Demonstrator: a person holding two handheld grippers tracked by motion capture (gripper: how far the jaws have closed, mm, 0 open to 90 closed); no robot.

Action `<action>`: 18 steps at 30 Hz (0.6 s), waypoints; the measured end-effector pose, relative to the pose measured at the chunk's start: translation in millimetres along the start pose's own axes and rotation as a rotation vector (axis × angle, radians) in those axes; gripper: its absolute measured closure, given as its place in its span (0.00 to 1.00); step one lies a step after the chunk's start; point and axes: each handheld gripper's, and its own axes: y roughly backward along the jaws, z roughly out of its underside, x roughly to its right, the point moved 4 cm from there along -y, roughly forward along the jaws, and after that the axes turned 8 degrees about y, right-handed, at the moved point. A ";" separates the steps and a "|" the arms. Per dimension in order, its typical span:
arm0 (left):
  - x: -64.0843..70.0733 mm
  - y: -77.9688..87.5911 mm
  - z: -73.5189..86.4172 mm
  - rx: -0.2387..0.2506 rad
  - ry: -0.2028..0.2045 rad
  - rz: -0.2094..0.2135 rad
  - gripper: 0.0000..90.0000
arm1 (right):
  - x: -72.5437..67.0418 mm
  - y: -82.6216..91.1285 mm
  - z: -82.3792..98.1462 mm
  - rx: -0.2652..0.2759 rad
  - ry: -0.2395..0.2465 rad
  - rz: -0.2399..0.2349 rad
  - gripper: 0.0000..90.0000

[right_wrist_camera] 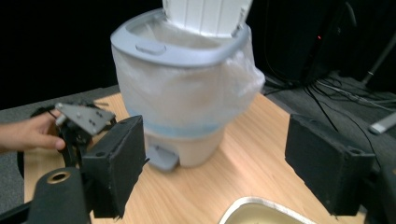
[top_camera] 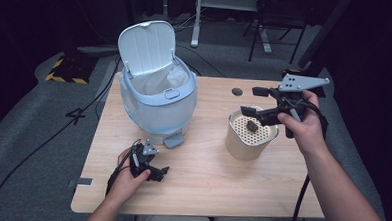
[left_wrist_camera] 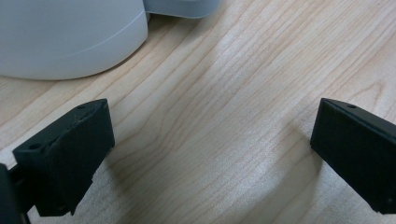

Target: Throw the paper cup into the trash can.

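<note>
Because the small dark lump [top_camera: 252,126] sits on the perforated top of the metal canister [top_camera: 247,143], and the right gripper [top_camera: 258,104] hovers just above it, the work in hand looks like picking that lump up, probably to drop it into the open pedal bin [top_camera: 157,96] to the canister's left. The right gripper's jaws stand partly open with nothing between them; in the right gripper view they frame the bin and the canister's rim [right_wrist_camera: 261,210] at the bottom edge, not the lump itself.

To do this well, the jaws should come down straddling the lump, level with the canister's top, and close gently so the piece is pinched rather than pushed across the holes or off the edge. The canister is light-looking and unsupported, so a sideways nudge could shift it on the table [top_camera: 206,181].

On the near side of the bin, well apart from the canister, the left gripper [top_camera: 156,171] rests low over the table with its jaws wide open and empty, only bare wood between them in the left gripper view.

What the lump is made of cannot be told; it is too small and dark. The bin's inside is hidden behind its liner bag [right_wrist_camera: 187,93], and its raised lid [top_camera: 148,46] is cut off in the right gripper view.
</note>
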 end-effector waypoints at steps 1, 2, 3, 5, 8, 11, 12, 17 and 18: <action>0.0 0.0 0.0 0.000 0.000 0.000 0.00 | -0.2 3.6 5.5 -0.009 0.001 0.010 0.24; 0.0 0.0 0.0 0.000 0.000 0.000 0.00 | -0.6 7.0 10.9 -0.018 0.001 0.018 0.24; 0.0 0.0 0.0 0.000 0.000 0.000 0.00 | -1.1 10.1 16.3 -0.030 0.000 0.023 0.24; -0.1 0.0 0.0 0.000 -0.001 0.000 0.00 | -2.8 16.2 26.4 -0.053 -0.001 0.035 0.24; 0.0 0.0 0.0 0.000 0.000 0.000 0.00 | -5.2 25.7 40.5 -0.079 -0.004 0.050 0.24; 0.2 0.1 0.2 -0.001 0.003 -0.002 0.00 | -8.0 34.5 55.7 -0.093 -0.018 0.067 0.24; 0.2 0.4 0.3 0.000 0.002 -0.006 0.00 | -9.0 37.0 61.6 -0.095 -0.026 0.071 0.25; 1.3 1.1 1.2 0.003 0.016 -0.017 0.00 | -13.1 48.6 96.3 -0.079 -0.070 0.091 0.25; 1.4 1.4 1.4 0.003 0.016 -0.019 0.01 | -14.4 50.9 103.9 -0.081 -0.077 0.098 0.25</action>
